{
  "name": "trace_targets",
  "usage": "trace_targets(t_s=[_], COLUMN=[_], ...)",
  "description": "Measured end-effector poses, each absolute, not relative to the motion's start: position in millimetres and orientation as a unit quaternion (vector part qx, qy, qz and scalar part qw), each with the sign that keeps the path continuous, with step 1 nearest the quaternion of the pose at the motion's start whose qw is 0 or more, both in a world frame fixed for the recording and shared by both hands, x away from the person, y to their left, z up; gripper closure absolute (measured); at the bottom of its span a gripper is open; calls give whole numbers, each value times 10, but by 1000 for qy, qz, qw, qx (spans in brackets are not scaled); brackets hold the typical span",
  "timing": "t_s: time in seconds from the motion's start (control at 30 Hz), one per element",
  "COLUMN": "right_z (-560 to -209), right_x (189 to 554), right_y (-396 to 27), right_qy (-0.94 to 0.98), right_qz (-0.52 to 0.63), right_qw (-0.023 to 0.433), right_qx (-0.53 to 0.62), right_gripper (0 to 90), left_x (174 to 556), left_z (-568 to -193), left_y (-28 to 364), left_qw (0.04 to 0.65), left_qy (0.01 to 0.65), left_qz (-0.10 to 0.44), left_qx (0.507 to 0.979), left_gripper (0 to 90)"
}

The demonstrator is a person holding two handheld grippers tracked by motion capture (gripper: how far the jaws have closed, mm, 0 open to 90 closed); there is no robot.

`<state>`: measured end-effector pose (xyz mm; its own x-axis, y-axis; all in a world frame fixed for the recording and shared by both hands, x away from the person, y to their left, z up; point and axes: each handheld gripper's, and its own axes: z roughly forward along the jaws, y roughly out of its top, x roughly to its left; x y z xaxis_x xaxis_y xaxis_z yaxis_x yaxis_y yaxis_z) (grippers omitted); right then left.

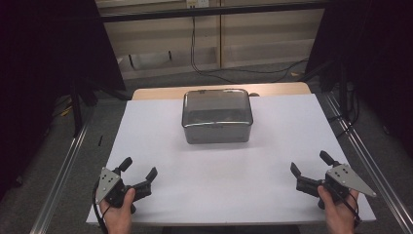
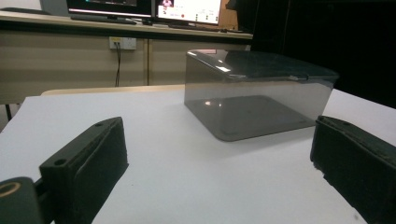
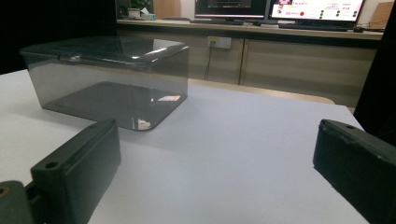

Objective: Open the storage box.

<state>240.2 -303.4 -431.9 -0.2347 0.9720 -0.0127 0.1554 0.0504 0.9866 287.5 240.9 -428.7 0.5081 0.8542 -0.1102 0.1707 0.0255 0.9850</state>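
White and bare over most of its surface, the worktop (image 1: 219, 185) stands on a grey floor, with a strip of its wooden edge showing at the far side and a pale cabinet wall with a socket and hanging black cables behind it. Dark curtains close off the left and right of the room, and lit monitors (image 3: 322, 9) sit on a long counter in the background of both gripper views. A smoky, see-through plastic box (image 1: 217, 116) with rounded corners and a fitted lid sits on the far half of the worktop, about midway between left and right; it looks empty, and reflections glint on its base. In the left gripper view the box (image 2: 257, 91) stands ahead and somewhat to the right, well apart from the jaws; in the right gripper view it (image 3: 107, 79) stands ahead and to the left, also well apart. The left tongs (image 1: 139, 168) rest at the near left corner of the worktop, held by the person's left hand (image 1: 119, 209), jaws spread wide and released, gripping nothing. The right tongs (image 1: 309, 163) rest at the near right corner in the right hand (image 1: 336, 204), their jaws likewise spread and empty, with a grey three-cornered plate on top. Both tongs point inward toward the far middle.
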Motion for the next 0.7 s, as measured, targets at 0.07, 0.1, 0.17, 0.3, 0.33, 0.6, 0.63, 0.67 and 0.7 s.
trace_targets(t_s=[0.07, 0.1, 0.17, 0.3, 0.33, 0.6, 0.63, 0.67, 0.7], right_z=[-4319, -4320, -4320, -4325, -4326, -4329, -4328, -4329, -4331], right_x=[2405, 2404, 2401, 2410, 2412, 2403, 2402, 2403, 2406], right_y=[-3035, -3035, -3036, -3033, -3033, -3027, -3021, -3018, -3013], right_qy=[602, 602, 604, 606, 606, 610, 609, 610, 611], right_qz=[506, 506, 508, 516, 516, 520, 521, 521, 520], right_qw=[402, 401, 398, 389, 387, 383, 383, 382, 380], right_qx=[469, 469, 468, 464, 464, 460, 459, 459, 461], right_gripper=[5, 6, 5, 6, 6, 6, 6, 6, 6], left_x=[2875, 2875, 2875, 2877, 2877, 2874, 2874, 2875, 2870], left_z=[-4286, -4285, -4279, -4281, -4283, -4278, -4280, -4281, -4281], left_y=[2406, 2406, 2418, 2433, 2435, 2415, 2410, 2405, 2401], left_qw=[591, 591, 593, 594, 593, 593, 592, 591, 590], left_qy=[404, 404, 410, 415, 416, 413, 413, 413, 413], left_qz=[289, 289, 286, 285, 285, 279, 278, 277, 276], left_qx=[635, 635, 632, 628, 628, 633, 634, 635, 636], left_gripper=[39, 40, 40, 39, 39, 40, 40, 40, 40])
